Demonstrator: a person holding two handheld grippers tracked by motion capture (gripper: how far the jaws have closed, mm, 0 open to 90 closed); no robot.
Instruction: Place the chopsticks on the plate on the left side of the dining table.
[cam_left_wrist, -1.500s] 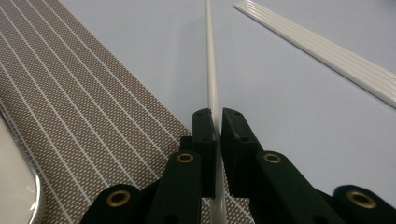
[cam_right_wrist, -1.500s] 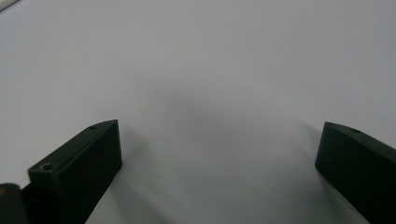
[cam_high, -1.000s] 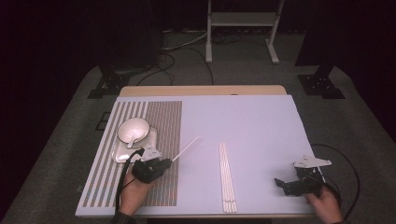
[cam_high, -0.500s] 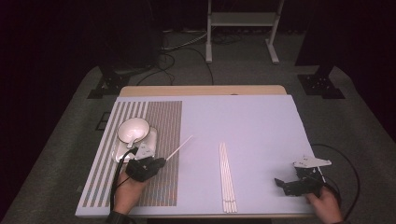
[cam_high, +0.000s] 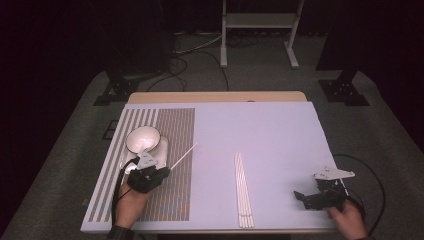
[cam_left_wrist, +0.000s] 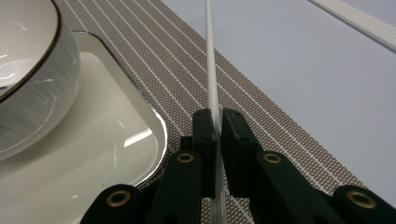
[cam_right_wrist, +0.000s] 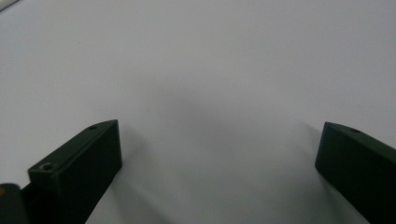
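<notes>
A: Beside the bowl (cam_high: 142, 138), on its tray (cam_left_wrist: 116, 154), what is the left gripper (cam_high: 159, 173) doing?

B: Its jaws are pressed together on one white stick (cam_left_wrist: 210, 74), pinched near its end. The stick slants up and away from the bowl, out over the striped mat (cam_high: 170, 150).

A: Does it touch the bowl or the tray?

B: No. In the left gripper view it runs just beside the tray's rim, apart from it.

A: How would you expect it to handle?

B: Light, I'd judge, and thin, stiff enough to hold straight from one end, but easy to snap or to pivot in the jaws. A hold nearer the middle would steady it; smooth as it looks, it may slip.

A: And the others?

B: The spare sticks (cam_high: 243, 190) lie side by side on the counter (cam_high: 270, 125), well away from the bowl on its far side from the mat.

A: The right gripper (cam_high: 305, 199)?

B: Farthest from the bowl, at the counter's near corner. Its jaws stand wide apart with nothing between them, resting low over bare counter.
</notes>
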